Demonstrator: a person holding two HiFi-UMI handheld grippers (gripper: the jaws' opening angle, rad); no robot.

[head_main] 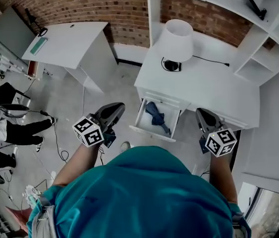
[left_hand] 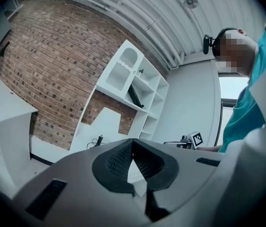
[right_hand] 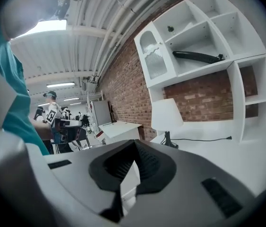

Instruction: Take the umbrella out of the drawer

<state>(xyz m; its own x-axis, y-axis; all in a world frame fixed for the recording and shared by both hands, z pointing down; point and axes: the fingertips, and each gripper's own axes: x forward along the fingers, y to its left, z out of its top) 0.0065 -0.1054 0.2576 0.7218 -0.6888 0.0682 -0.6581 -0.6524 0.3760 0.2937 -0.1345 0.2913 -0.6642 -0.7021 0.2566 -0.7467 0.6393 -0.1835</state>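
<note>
The open drawer (head_main: 151, 133) is unobstructed from above; the lamp (head_main: 176, 39) stands well back on the desk (head_main: 218, 88).

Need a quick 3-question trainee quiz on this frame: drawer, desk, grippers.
1. True or false: the dark blue folded umbrella lies inside the open white drawer.
2. What stands on the white desk above that drawer? A) a white table lamp B) a kettle C) a laptop
3. Are the jaws of the left gripper and the right gripper apart or together, and is anything held?

Key: 1 true; 2 A; 3 together on both, nothing held.
</note>
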